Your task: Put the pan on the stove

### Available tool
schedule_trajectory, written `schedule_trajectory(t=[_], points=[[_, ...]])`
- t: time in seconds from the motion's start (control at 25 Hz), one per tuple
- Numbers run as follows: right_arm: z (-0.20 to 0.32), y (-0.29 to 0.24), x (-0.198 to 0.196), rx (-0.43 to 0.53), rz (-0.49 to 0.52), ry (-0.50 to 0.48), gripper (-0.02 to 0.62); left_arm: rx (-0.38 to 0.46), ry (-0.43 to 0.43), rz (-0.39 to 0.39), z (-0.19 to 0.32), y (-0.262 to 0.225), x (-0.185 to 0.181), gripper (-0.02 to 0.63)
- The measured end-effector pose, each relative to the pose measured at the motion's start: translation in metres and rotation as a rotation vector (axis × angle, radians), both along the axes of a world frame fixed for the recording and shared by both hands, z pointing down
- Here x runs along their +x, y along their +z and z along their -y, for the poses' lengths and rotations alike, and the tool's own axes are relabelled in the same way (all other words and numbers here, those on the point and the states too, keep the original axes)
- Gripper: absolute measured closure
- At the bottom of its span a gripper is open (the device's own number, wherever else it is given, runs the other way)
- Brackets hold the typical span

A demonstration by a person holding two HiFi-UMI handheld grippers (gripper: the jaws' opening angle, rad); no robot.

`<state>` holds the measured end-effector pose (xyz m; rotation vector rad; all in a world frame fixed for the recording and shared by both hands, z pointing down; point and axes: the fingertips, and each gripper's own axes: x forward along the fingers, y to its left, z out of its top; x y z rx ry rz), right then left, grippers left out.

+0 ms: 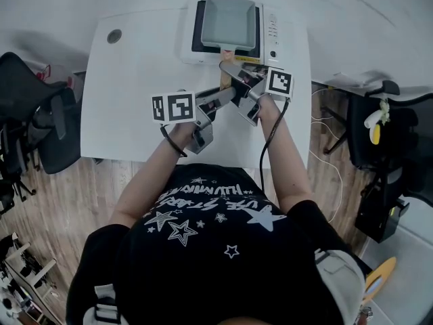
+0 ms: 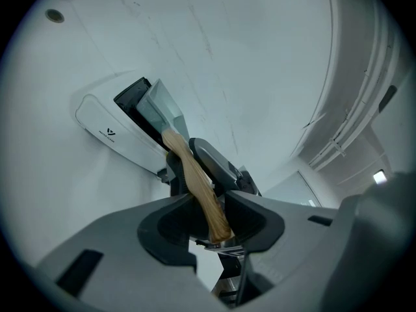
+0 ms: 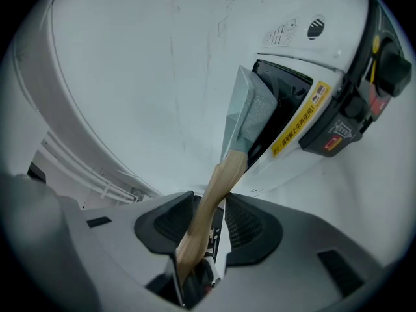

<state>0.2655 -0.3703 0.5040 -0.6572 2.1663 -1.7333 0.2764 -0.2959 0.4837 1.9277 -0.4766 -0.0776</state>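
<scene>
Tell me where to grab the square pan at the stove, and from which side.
Grip the wooden handle, coming from the person's side of the stove. It is the pan's only slim, straight part and juts out toward the person; the left gripper and right gripper are both clamped on it.

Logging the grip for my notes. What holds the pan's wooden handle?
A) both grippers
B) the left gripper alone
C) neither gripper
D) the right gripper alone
A: the wooden handle sits clamped between the jaws of the left gripper and of the right gripper alike.
</scene>
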Motion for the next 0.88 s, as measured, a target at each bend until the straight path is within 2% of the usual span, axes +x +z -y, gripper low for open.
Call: schedule_trajectory(t=[0.44,0.88], points=[[0.002,0.01,0.001,0.006,-0.045,-0.007,0.446,0.007,0.025,0.063,0.0,0.015,0.002,0.465],[0.001,0.013,0.002,0.0,-0.052,0.02,0.443,0.0,0.043,0.046,0.0,0.019,0.003,0.465]])
